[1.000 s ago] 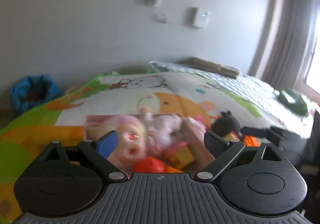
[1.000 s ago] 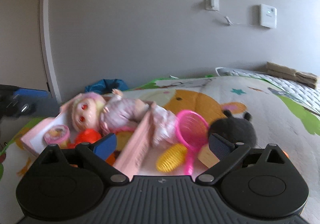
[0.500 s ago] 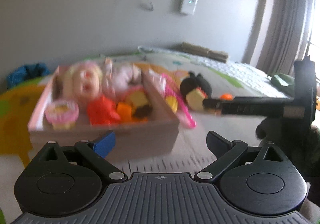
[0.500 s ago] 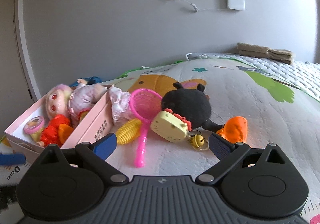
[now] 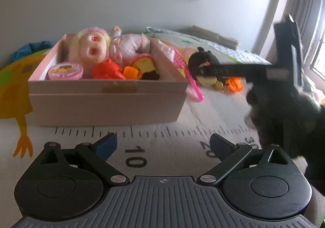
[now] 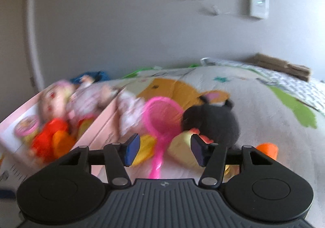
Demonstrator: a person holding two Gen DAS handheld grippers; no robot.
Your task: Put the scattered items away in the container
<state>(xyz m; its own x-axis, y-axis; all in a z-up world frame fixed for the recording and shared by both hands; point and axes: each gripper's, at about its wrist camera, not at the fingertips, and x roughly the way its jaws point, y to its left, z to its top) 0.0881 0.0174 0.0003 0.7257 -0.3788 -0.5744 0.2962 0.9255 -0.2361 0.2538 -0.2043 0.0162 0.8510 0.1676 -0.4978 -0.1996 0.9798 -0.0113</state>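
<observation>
Left gripper (image 5: pixel 163 144) hung wide apart, nothing held, the pink box (image 5: pixel 107 102) dead ahead. Right gripper (image 6: pixel 165 150) gaped over the pink net (image 6: pixel 162 118); black plush (image 6: pixel 213 120) just right, yellow coil (image 6: pixel 145 149) left.

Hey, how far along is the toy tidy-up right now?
Partly done. The pink box already holds the doll, a round pink case and orange toys. Nothing is in hand: the right gripper is open over the pink net, the left gripper open and idle. The black plush, yellow spring and orange toy remain outside.
</observation>
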